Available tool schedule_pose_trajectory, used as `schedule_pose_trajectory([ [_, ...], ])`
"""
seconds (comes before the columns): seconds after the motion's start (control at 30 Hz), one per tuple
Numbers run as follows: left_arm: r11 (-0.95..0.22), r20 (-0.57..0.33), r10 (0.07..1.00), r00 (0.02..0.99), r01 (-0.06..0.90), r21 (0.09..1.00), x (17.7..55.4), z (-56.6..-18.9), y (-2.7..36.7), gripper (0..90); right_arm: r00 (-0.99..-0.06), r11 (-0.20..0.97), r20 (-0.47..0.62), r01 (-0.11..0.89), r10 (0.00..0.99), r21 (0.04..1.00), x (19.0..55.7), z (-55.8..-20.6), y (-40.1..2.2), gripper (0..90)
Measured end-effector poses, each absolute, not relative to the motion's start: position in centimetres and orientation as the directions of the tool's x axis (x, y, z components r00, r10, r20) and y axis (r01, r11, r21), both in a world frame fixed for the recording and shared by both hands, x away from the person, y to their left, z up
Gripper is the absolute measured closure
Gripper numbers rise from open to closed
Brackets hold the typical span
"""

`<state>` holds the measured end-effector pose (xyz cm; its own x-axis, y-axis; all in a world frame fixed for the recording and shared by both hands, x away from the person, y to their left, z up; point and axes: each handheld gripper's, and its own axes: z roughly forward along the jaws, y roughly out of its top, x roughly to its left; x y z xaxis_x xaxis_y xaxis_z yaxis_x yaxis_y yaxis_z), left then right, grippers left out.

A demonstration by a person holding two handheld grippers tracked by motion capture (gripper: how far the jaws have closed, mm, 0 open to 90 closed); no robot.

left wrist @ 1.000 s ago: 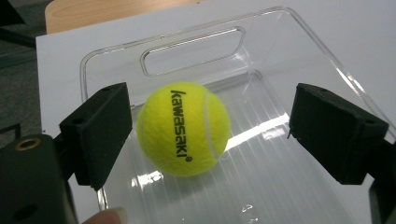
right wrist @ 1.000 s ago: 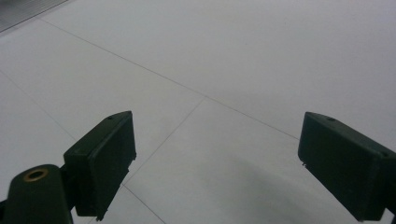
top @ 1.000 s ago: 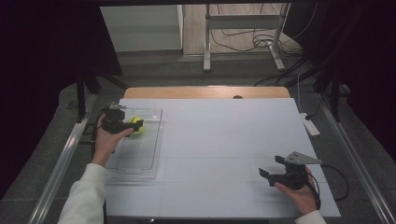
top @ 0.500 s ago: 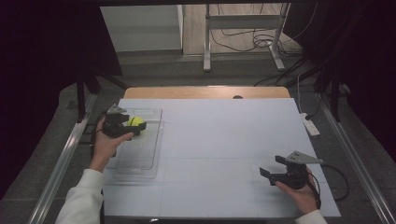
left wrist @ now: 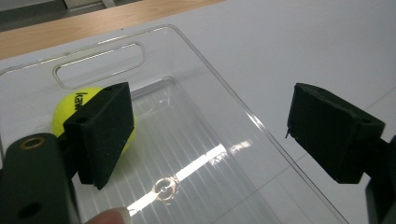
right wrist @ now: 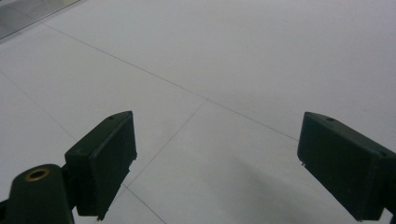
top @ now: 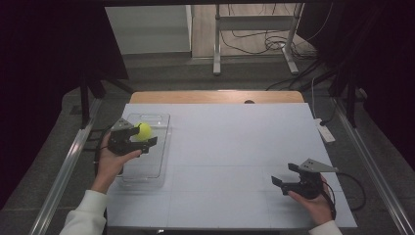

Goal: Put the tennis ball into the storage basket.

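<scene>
Two hand-held grippers work over a white tabletop [top: 235,147]. The left hand-held gripper [top: 138,138] hovers above a clear plastic tray [top: 159,147] at the tabletop's left side, its jaws spread wide; in the left gripper view a yellow tennis ball [left wrist: 70,109] lies in the tray near the handle slot, just beyond one jaw and outside the gap, so nothing is gripped. The step in hand appears to be either the approach to the ball or a withdrawal after releasing it; which one cannot be told. A grasp would call for shifting the jaws sideways until the ball sits between them, then closing gently, since the ball may roll. The right hand-held gripper [top: 289,179] rests well apart near the front right, jaws wide and empty. Beyond the tabletop's wooden far edge lie a dim floor, a metal stand and loose cables.
</scene>
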<state>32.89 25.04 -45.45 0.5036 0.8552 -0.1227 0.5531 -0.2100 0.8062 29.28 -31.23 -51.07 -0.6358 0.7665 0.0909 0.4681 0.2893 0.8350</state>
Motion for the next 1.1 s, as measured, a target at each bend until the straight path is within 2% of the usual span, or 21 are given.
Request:
schedule_pose_trajectory([
  [1.1,-0.186,-0.158,0.815,0.557,0.51,0.84,25.7,-47.9,23.6,15.3,-0.644,0.293,0.088,0.46,0.76,0.838,29.1,-50.9,-31.1,11.7],
])
